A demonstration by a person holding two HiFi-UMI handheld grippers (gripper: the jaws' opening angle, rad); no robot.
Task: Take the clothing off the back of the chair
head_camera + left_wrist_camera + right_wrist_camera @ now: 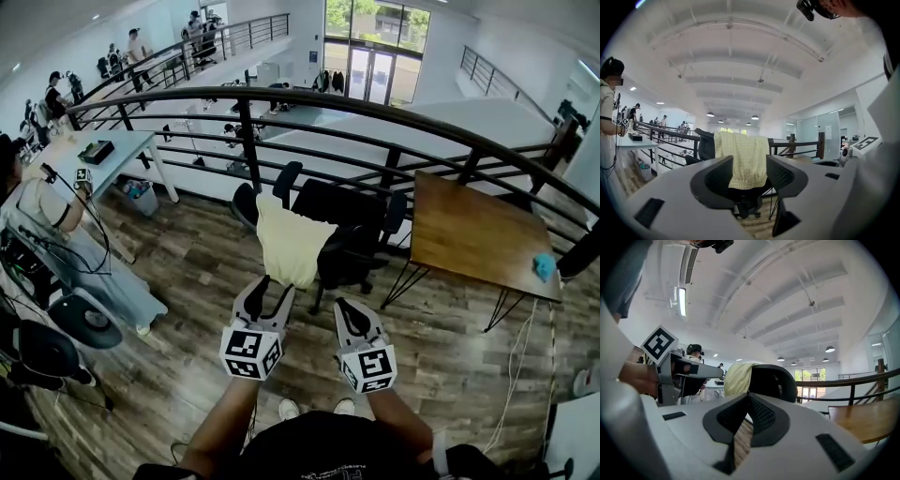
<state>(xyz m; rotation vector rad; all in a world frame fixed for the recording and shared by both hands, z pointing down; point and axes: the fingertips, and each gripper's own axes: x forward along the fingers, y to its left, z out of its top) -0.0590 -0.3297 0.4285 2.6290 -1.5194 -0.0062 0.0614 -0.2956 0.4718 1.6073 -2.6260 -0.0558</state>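
Note:
A pale yellow garment (292,246) hangs over the back of a black office chair (352,220) in the middle of the head view. My left gripper (270,289) is just short of the garment's lower hem, and its jaws stand apart with nothing between them. In the left gripper view, the garment (740,157) shows in the gap beyond the left gripper (749,176), draped on the chair (705,143). My right gripper (349,307) is shut and empty, to the right of the left one and short of the chair. In the right gripper view, the right gripper (749,397) points at the chair back (776,378) with the garment (736,378) on its left side.
A wooden table (478,234) stands right of the chair, with a blue thing (545,267) near its edge. A black railing (375,122) curves behind the chair. At the left are a seated person (56,225), a round stool (89,321) and a white table (103,155).

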